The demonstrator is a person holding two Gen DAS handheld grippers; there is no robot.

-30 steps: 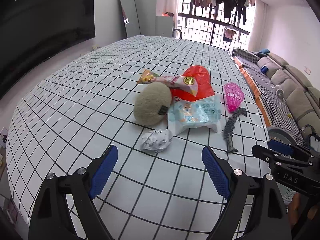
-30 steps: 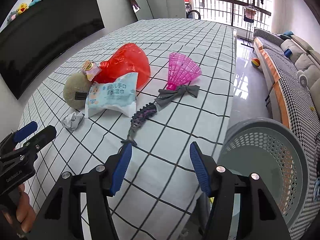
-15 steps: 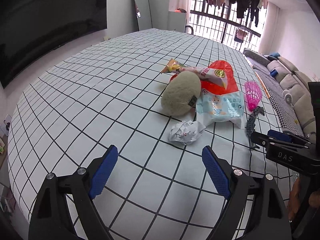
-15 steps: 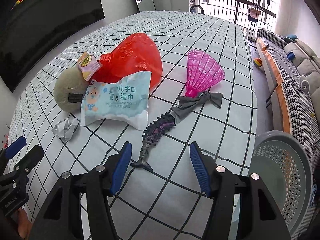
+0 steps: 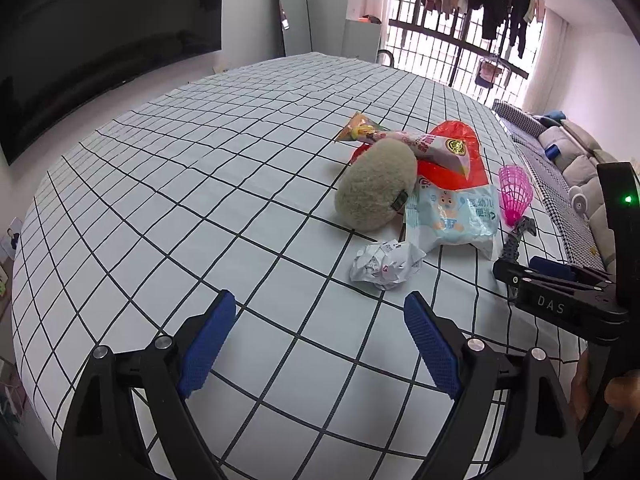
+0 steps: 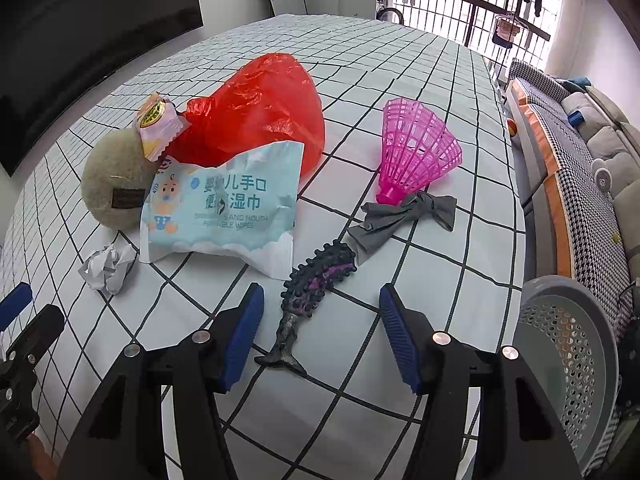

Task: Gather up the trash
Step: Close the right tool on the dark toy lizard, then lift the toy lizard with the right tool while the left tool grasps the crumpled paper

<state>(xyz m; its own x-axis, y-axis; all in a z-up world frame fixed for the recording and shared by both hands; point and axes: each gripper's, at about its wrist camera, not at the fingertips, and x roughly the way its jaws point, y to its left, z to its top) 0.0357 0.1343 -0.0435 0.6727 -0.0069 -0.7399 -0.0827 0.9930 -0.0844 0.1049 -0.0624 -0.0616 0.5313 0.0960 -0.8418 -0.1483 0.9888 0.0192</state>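
Observation:
A crumpled paper ball (image 5: pixel 385 264) lies on the checked tablecloth just ahead of my open, empty left gripper (image 5: pixel 320 336); it also shows in the right wrist view (image 6: pixel 106 266). Behind it lie a blue wet-wipes packet (image 6: pixel 224 208), a red plastic bag (image 6: pixel 264 108) and a snack wrapper (image 5: pixel 420 144). My right gripper (image 6: pixel 320 332) is open and empty, its fingers either side of the tail of a dark spiky fish toy (image 6: pixel 312 288). A grey perforated basket (image 6: pixel 560 364) stands off the table edge at the right.
A beige plush ball (image 5: pixel 374 184), a pink plastic shuttlecock (image 6: pixel 416 156) and a grey cloth bow (image 6: pixel 400 216) lie among the litter. The table edge runs along the right, with a sofa (image 6: pixel 600 148) beyond. The right gripper shows in the left wrist view (image 5: pixel 560 292).
Both grippers have moved forward towards the pile. The paper ball now lies closer to my left gripper, and the fish toy's tail sits between my right fingers. Both stayed open.

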